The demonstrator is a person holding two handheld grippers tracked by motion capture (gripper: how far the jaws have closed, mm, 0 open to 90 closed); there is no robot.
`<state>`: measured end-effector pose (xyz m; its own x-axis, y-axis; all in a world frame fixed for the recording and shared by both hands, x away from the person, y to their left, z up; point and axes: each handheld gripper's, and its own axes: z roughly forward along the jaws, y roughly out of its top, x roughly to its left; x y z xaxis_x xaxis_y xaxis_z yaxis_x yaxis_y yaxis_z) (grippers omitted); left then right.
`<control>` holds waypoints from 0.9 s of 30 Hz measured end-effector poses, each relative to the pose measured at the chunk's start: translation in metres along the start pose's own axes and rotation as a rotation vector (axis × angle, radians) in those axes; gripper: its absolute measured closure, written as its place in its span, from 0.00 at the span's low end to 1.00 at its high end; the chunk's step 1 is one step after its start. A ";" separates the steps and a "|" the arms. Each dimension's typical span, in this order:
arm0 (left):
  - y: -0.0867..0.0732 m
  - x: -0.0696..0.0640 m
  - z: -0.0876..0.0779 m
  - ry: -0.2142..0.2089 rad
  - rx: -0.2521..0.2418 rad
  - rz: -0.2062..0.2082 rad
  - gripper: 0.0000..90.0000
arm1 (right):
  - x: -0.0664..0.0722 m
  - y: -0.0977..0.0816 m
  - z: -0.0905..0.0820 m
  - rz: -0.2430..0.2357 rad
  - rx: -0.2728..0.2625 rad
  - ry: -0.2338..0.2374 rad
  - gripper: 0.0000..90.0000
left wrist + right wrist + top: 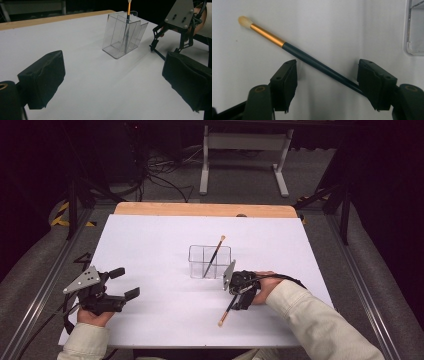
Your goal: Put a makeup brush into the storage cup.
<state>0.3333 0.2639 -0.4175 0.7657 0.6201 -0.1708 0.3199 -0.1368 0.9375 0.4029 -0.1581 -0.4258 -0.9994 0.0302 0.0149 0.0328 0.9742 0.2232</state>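
Note:
A make-up brush [226, 312] [312, 60] with a dark handle, gold ferrule and pale tip lies flat on the white table near the front right. My right gripper [238, 301] [327, 72] points down over its handle, jaws apart on either side; the handle runs under the right jaw and the pads do not press it. A second brush [215, 252] [128, 15] leans tip up in a clear divided container [210, 265] [122, 35] at mid table. My left gripper [126, 283] [112, 82] rests at the front left, open with nothing between its fingers.
The white sheet [165, 245] covers the table, with a wooden strip [200, 209] along the far edge. The container's corner [414, 37] stands just right of my right gripper. In the left gripper view, the right gripper [165, 48] stands beside the container.

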 end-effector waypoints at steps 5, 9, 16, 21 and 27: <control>0.000 0.000 0.000 -0.002 0.001 -0.001 0.06 | 0.003 0.000 0.000 -0.014 0.015 -0.020 0.41; 0.000 0.001 0.001 -0.007 0.007 -0.002 0.06 | 0.004 0.001 0.000 -0.024 0.013 -0.023 0.44; -0.001 0.001 0.002 -0.009 0.008 -0.009 0.06 | 0.007 0.002 -0.001 -0.038 0.022 -0.017 0.51; 0.000 0.002 0.002 -0.011 0.008 -0.009 0.06 | 0.011 0.004 -0.002 -0.065 0.031 -0.014 0.59; -0.001 0.002 0.002 -0.009 0.008 -0.009 0.06 | 0.017 0.005 -0.002 -0.106 0.037 0.003 0.76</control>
<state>0.3357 0.2634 -0.4190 0.7679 0.6142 -0.1819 0.3312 -0.1376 0.9335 0.3864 -0.1535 -0.4222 -0.9973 -0.0738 -0.0042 -0.0733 0.9796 0.1871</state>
